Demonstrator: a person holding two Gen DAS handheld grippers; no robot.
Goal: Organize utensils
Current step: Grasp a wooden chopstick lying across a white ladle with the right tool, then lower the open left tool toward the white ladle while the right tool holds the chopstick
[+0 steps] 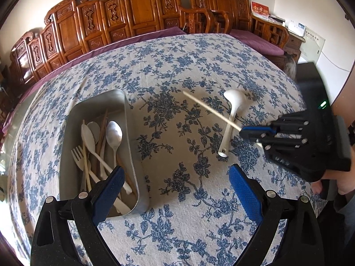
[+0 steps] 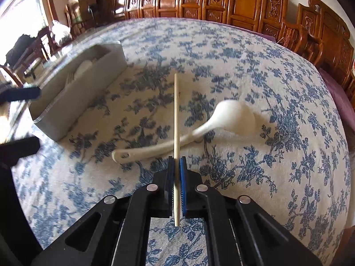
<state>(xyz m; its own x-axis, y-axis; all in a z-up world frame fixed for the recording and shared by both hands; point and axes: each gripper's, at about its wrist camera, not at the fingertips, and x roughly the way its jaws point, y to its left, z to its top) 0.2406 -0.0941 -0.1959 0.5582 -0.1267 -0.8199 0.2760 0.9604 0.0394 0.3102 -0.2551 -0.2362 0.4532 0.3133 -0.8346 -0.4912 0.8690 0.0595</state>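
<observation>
While most utensils already lie in the metal tray [image 1: 97, 110] at lower left, your left gripper [image 1: 175, 190] hangs released beside it. At centre your right gripper [image 2: 176, 164] clenches a chopstick [image 2: 176, 110], seemingly lifted over the white ladle [image 2: 230, 115], which remains on the tablecloth [image 1: 177, 66].

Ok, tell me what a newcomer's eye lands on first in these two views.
First, the right gripper, shut on a pale chopstick that sticks out over the blue-flowered tablecloth. Just beyond it a white ladle lies on the cloth, its handle passing under the chopstick. To the left stands a grey metal tray already holding spoons, a fork and chopsticks, with the open left gripper hanging near its corner.
</observation>
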